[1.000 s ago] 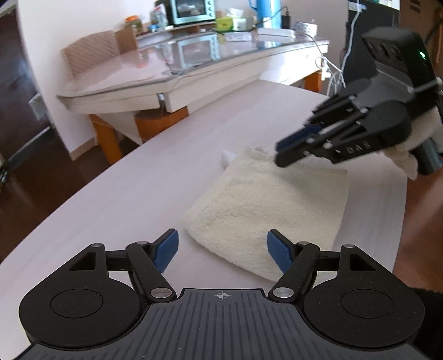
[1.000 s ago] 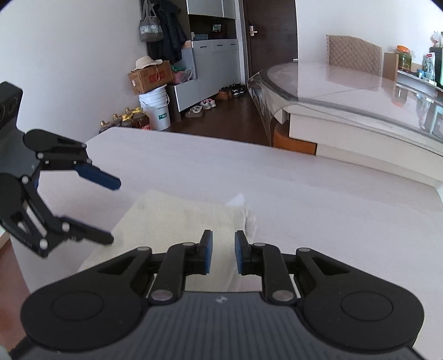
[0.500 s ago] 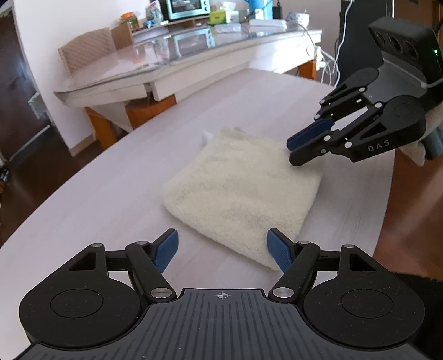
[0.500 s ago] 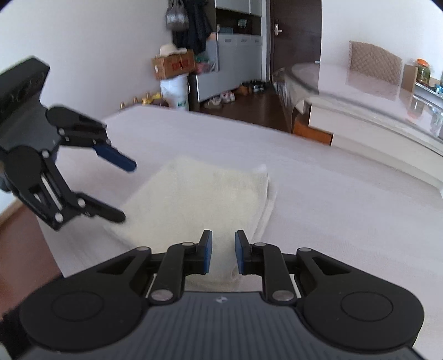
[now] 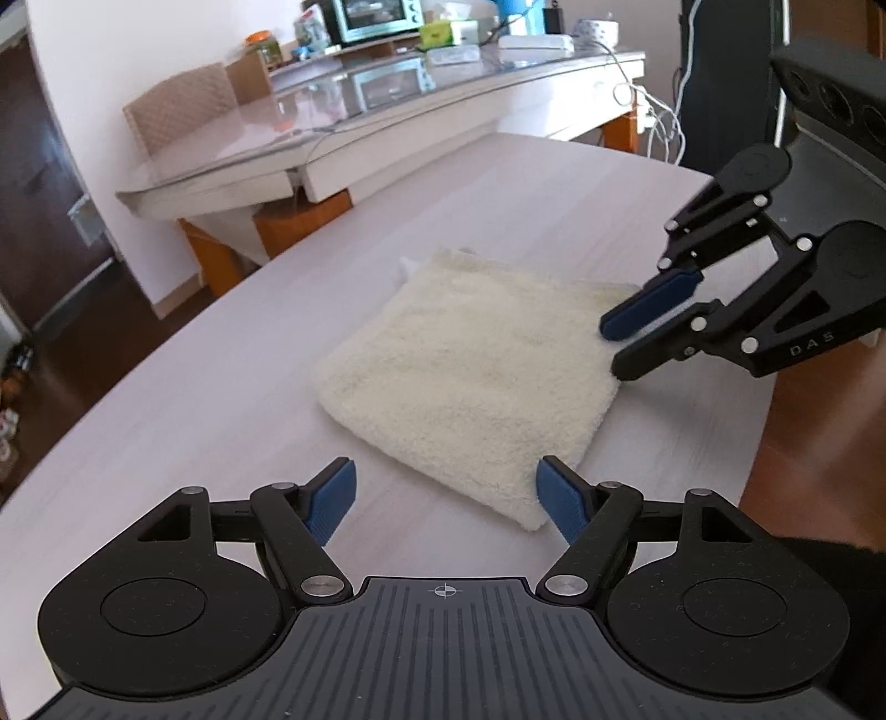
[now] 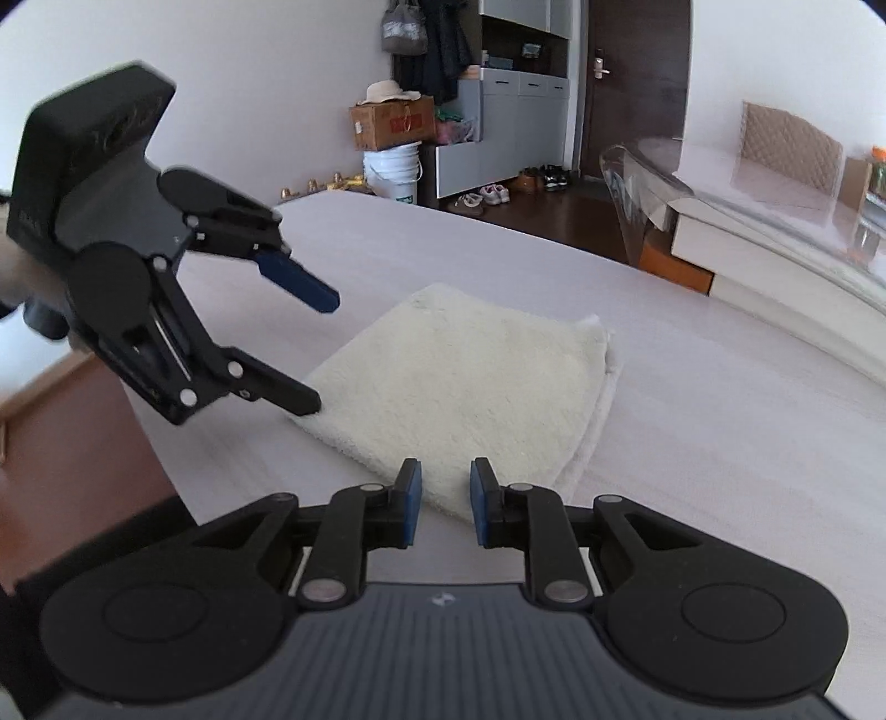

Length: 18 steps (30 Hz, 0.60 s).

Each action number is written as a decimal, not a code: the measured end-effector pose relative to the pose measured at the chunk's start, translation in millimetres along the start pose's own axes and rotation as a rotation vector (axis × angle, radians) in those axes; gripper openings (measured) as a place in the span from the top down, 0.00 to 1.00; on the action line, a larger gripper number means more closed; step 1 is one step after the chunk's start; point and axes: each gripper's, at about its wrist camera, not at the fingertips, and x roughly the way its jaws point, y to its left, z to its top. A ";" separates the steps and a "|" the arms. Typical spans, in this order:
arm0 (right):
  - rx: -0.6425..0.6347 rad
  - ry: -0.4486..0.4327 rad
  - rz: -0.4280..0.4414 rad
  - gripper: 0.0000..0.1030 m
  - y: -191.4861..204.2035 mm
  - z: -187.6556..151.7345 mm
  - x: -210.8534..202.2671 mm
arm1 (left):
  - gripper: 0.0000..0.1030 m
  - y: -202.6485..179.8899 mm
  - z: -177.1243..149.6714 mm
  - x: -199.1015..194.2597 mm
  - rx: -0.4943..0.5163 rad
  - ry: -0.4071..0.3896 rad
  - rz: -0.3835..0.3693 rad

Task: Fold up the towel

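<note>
A cream towel (image 5: 470,365) lies folded in a rough square on the pale table (image 5: 221,399); it also shows in the right wrist view (image 6: 470,382). My left gripper (image 5: 446,498) is open and empty, just short of the towel's near corner; it also shows in the right wrist view (image 6: 318,354). My right gripper (image 6: 444,501) has its jaws a small gap apart and holds nothing, at the towel's near edge. It also shows in the left wrist view (image 5: 617,349), at the towel's right edge.
A glass-topped table (image 5: 387,122) with a toaster oven (image 5: 376,19) and clutter stands behind. A padded chair (image 5: 183,111) is beside it. The table edge (image 5: 775,354) drops to wooden floor on the right. A box and bucket (image 6: 396,149) stand by the far wall.
Both grippers have drawn back from the towel, which now lies farther from each camera. The right gripper has moved off the towel's top to its edge. Jaw openings are unchanged.
</note>
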 end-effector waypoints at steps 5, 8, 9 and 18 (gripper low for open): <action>0.043 -0.007 -0.010 0.80 0.5 -0.5 0.8 | 0.20 7.5 1.1 3.4 0.001 0.005 0.012; 0.056 -0.011 -0.025 0.79 6.9 1.5 3.5 | 0.20 13.6 1.7 4.7 -0.004 0.010 0.034; 0.057 -0.014 -0.027 0.79 8.6 2.6 5.5 | 0.20 14.6 1.4 5.0 -0.007 0.011 0.036; 0.157 -0.050 0.003 0.76 2.0 3.2 -4.0 | 0.19 10.7 2.9 2.4 -0.041 0.010 0.069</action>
